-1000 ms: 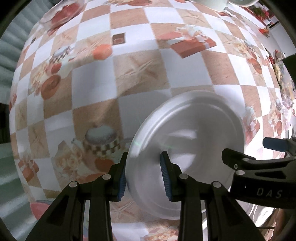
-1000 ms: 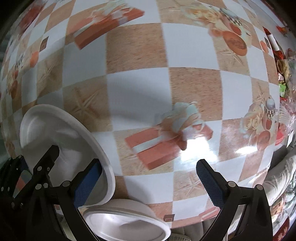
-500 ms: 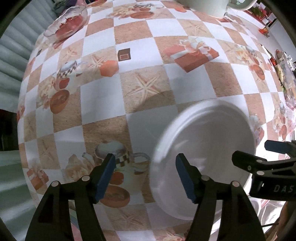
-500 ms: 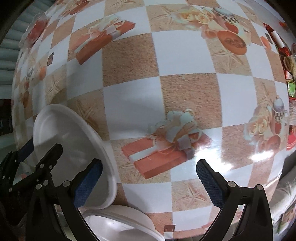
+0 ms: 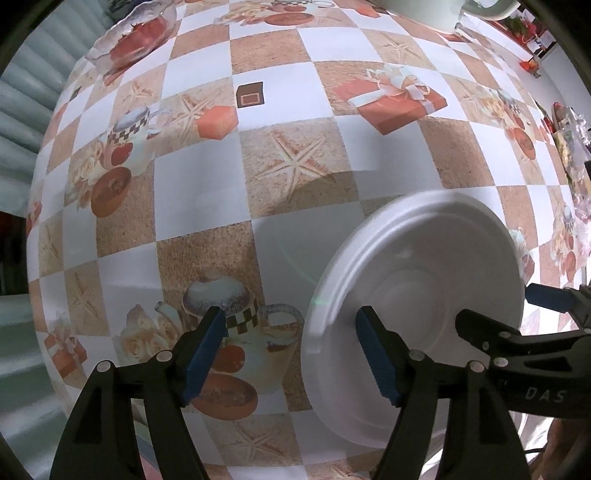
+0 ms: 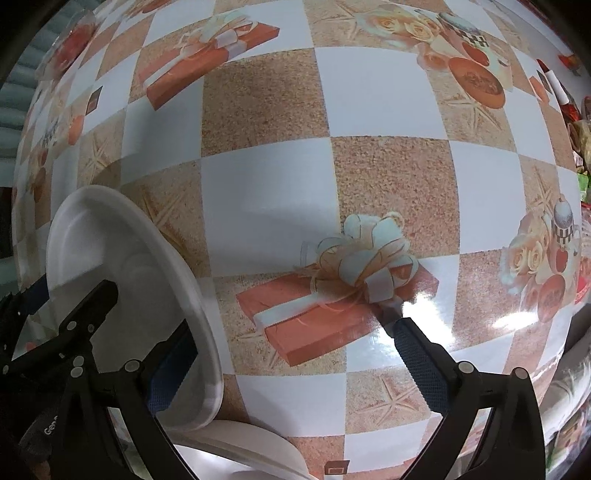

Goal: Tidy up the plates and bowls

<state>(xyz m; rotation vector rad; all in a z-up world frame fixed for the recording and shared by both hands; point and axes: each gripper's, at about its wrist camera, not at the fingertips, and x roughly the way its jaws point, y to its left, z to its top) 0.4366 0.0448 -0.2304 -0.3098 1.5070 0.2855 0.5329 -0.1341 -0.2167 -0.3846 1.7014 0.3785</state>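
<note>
The left gripper (image 5: 291, 354) points straight down over the table (image 5: 295, 155), and its jaws are opening. Its blue pads stand well apart, and neither presses on anything. The near rim of a white plate (image 5: 424, 295) lies between the two fingers, with one pad over the plate's floor and the other out over the checked tablecloth (image 5: 207, 206), above a printed teapot. The plate lies flat on the cloth, right side up, and spreads from between the fingers off to the right of this gripper.

The right gripper (image 6: 291, 354) also points down, and its jaws are wide open with nothing between them but the cloth and its printed gift box. The same plate (image 6: 122, 258) sits to the left of this gripper, with its near edge beside the left finger, which crosses the plate's rim as the camera sees it; whether pad and rim touch I cannot tell. Just below the plate, close under this gripper's left finger, lies the rim of a second white dish (image 6: 243, 443), only partly in view. Each gripper shows in the other's camera, so the two hang close together over the plate.

Far ahead of the left gripper, near the table's edge, stands a clear glass bowl (image 5: 133, 33).
</note>
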